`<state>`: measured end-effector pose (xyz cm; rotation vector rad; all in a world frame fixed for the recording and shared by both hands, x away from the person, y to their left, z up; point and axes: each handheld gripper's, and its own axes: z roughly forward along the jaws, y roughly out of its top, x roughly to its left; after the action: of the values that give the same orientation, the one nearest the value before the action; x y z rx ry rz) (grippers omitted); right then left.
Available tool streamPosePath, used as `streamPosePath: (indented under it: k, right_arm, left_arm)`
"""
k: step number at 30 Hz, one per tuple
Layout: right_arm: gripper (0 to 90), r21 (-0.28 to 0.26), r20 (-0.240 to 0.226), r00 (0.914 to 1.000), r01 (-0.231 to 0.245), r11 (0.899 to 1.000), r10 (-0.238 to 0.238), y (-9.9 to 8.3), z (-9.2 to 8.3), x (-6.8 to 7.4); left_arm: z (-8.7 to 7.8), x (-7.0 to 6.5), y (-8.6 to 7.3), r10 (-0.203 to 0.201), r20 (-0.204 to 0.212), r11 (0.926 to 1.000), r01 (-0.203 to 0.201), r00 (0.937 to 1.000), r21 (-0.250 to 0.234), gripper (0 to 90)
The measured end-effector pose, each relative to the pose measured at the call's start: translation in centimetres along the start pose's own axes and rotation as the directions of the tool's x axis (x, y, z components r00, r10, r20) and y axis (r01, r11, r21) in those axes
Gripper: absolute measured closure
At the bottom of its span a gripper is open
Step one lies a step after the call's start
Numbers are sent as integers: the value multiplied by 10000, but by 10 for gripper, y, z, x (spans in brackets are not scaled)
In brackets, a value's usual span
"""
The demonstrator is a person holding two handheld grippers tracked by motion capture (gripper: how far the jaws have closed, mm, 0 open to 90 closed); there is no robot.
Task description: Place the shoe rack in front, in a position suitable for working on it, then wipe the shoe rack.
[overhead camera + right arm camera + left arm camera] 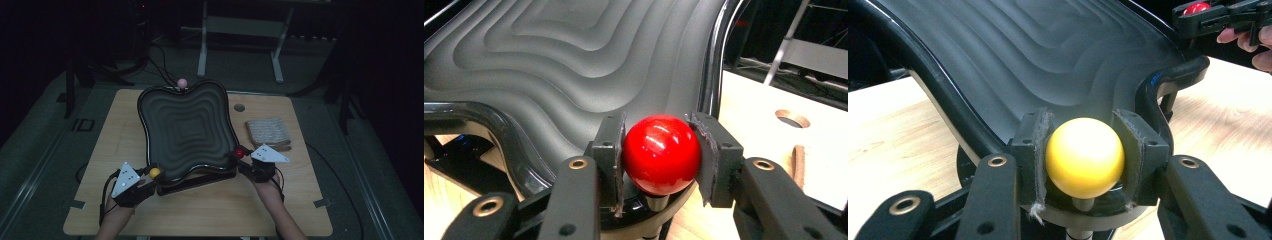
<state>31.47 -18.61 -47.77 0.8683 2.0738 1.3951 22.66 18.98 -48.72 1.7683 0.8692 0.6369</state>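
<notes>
The black, glossy, wavy-edged tray with stepped ripples (185,131) sits at the middle of the pale wooden table (210,210), raised on a dark base and tilted so that its far edge stands higher than its near edge. At its near left corner a yellow ball knob on a short stem (1084,157) stands between the pads of the left gripper (1084,157), whose jaws pinch it from both sides with the frayed padding pressed against the ball. At the near right corner a shiny red ball knob (661,154) is clamped the same way by the right gripper (661,154), its pads touching the ball left and right (the pad edges look worn and ragged). In the high view each gripper is held in a hand coming up from the bottom edge, and a third, pink ball knob (182,82) shows at the tray's far edge. To the right of the tray, well apart from it, a folded greyish woven cloth (268,133) lies on the table, with a small round hole (239,107) in the tabletop just beyond it.
</notes>
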Motion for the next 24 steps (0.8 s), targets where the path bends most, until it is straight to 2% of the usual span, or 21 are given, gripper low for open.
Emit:
streamPosePath:
  k: [2, 6, 8, 11, 13, 15, 18, 20, 21, 22, 24]
  right_arm:
    - [569, 8, -4, 10000, 18, 10000, -18, 0, 0, 0]
    - [423, -178, -268, 9992, -313, 9994, 308, 3, -9, -2]
    - [347, -330, -593, 9973, -452, 9984, 432, 7, -15, -5]
    - [248, -593, -632, 9962, -630, 9963, 592, 13, -27, -11]
    - [205, -749, -431, 9976, -572, 9955, 541, 17, -35, -17]
    - [215, -779, -327, 9978, -600, 9952, 576, 20, -41, -26]
    - [240, -863, 161, 9969, -748, 9935, 765, 22, -48, -45]
    - [234, -908, 660, 9936, -852, 9922, 914, 22, -51, -59]
    - [234, -908, 660, 9936, -852, 9922, 914, 22, -51, -59]
    - [238, -981, 820, 9888, -1164, 9883, 1246, 23, -54, -72]
    - [260, -1045, 1169, 9853, -1128, 9881, 1249, 26, -55, -84]
  left_arm:
    - [0, 0, 0, 2, 7, 10000, -2, 10000, -1, 585]
    - [0, 0, 0, 10, 27, 10000, -10, 10000, 28, 584]
    - [0, 1, 0, -3, 46, 10000, 3, 10000, 35, 584]
    - [0, 1, 0, -35, 52, 10000, 35, 10000, 18, 585]
    - [0, 2, 0, -122, 125, 9999, 122, 9998, 16, 585]
    - [0, 2, 1, -189, 167, 9998, 188, 9997, 42, 584]
    - [0, 3, 1, -346, 233, 9994, 345, 9991, 40, 583]
    - [0, 4, 1, -432, 291, 9990, 430, 9986, 73, 582]
    - [0, 4, 1, -432, 291, 9990, 430, 9986, 73, 579]
    - [0, 5, 3, -654, 409, 9978, 648, 9970, 152, 578]
    - [0, 4, 3, -601, 327, 9980, 595, 9977, 189, 579]
